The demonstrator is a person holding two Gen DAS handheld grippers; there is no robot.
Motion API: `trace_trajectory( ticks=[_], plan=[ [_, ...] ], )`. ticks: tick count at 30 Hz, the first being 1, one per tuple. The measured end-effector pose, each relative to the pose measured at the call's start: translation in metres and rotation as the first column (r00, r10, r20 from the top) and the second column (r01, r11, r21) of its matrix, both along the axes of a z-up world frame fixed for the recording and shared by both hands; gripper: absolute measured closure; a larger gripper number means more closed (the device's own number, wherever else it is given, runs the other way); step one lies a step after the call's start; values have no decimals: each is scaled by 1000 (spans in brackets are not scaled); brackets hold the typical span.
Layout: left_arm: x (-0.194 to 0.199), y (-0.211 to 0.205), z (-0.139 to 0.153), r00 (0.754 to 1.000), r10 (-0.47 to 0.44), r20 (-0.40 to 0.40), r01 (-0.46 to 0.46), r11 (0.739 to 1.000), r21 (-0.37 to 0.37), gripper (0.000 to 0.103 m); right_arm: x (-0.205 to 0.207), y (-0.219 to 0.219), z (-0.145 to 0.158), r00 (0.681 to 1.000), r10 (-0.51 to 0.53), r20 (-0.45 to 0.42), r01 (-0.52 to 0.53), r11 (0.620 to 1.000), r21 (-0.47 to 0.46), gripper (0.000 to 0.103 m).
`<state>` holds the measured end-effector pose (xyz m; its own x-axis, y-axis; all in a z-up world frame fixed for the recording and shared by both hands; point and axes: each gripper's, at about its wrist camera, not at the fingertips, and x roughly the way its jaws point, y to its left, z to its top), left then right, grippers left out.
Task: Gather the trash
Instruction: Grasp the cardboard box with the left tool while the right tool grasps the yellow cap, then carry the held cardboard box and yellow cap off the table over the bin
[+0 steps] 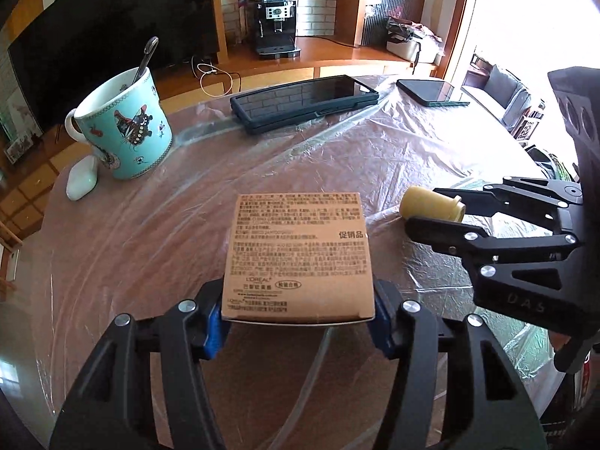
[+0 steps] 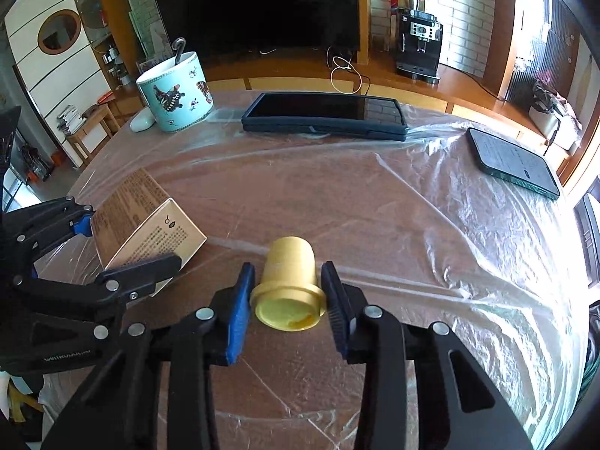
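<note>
A brown cardboard box (image 1: 298, 247) printed with small text sits between the blue pads of my left gripper (image 1: 298, 313), which is shut on its near end. From the right wrist view the box (image 2: 127, 206) is tilted, with the left gripper (image 2: 127, 242) clamped across it. A small yellow plastic cup (image 2: 288, 273) lies on its side with its open mouth toward the camera. My right gripper (image 2: 287, 300) is shut on the cup's rim end. The left wrist view shows the same cup (image 1: 423, 202) held in the right gripper (image 1: 429, 212) at the right.
A thin clear plastic sheet (image 1: 337, 157) covers the round table. A turquoise mug (image 1: 123, 127) with a spoon and a small white object (image 1: 81, 182) stand at the far left. A tablet in a dark case (image 1: 303, 101) and a phone (image 1: 427, 92) lie at the far side.
</note>
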<state>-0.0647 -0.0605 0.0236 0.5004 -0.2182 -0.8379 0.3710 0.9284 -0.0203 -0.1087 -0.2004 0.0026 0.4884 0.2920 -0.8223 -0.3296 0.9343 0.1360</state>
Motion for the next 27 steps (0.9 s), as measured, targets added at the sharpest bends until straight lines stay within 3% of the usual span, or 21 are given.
trace_trajectory(
  ticks=[27],
  plan=[
    [-60, -1, 29, 997, -68, 47, 70, 996, -45, 44, -62, -32, 21, 999, 14, 51, -17, 998, 63, 66]
  ],
)
